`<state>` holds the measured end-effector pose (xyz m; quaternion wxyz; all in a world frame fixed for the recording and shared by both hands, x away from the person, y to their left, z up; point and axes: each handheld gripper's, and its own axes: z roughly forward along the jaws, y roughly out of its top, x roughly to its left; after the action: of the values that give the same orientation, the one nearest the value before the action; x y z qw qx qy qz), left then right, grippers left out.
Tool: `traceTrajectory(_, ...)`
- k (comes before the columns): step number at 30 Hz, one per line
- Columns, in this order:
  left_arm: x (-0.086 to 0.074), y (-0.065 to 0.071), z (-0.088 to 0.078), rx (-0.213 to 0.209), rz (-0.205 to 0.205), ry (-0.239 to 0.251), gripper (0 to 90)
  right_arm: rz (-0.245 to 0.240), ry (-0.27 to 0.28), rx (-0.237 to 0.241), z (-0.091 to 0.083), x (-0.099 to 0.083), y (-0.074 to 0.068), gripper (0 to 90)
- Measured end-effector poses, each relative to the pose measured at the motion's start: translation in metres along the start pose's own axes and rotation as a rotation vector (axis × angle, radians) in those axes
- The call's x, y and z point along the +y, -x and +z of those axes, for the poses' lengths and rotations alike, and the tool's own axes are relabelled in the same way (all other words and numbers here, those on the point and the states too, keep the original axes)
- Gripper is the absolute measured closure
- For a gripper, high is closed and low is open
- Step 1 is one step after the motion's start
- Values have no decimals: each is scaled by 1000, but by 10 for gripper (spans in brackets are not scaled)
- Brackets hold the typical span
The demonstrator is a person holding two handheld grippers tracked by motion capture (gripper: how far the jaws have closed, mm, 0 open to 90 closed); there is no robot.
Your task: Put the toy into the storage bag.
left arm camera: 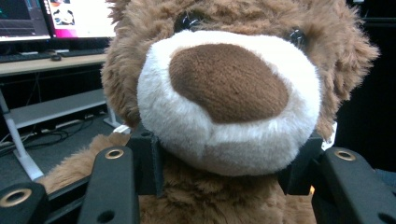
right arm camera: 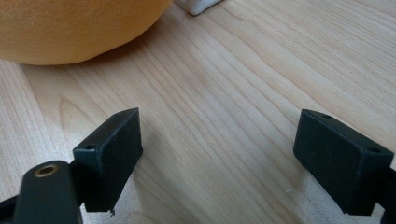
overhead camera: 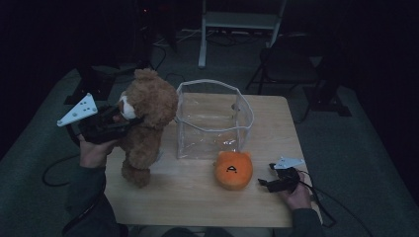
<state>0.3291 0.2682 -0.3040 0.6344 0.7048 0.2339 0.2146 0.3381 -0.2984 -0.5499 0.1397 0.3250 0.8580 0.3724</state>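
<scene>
Left tongs (overhead camera: 129, 117) clamping upright teddy bear (overhead camera: 146, 123), muzzle facing left

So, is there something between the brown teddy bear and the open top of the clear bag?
Nothing visible. The left gripper holds the teddy bear just left of the clear bag, whose top stands open.

The teddy bear (left arm camera: 224, 93) is shaggy brown plush with a cream muzzle of shorter pile, a velvety dark-brown nose patch and glossy black eyes, and the fingers (left arm camera: 147, 161) pressed under its muzzle are matt black plastic with brass-coloured eyelets. The orange plush toy (overhead camera: 233, 169) is a finer, smoother pile (its face stitched in black). The worktop (right arm camera: 224, 70) is pale wood with clear grain and a smooth satin finish, and the clear bag (overhead camera: 212, 121) is glossy transparent plastic edged in white.
</scene>
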Motion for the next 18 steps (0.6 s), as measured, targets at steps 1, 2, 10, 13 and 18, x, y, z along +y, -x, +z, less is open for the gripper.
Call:
traceTrajectory(1,1,0,0,0,2,2,453,0,0,0,0,0,0,147)
traceTrajectory(2,1,0,0,0,1,5,453,0,0,0,0,0,0,147)
traceTrajectory(10,0,-3,3,-2,-2,3,454,0,0,1,0,0,0,147)
traceTrajectory(13,-1,-4,4,-2,-5,2,453,0,0,1,0,0,0,147)
traceTrajectory(18,-1,-5,5,-3,-6,2,453,0,0,1,0,0,0,147)
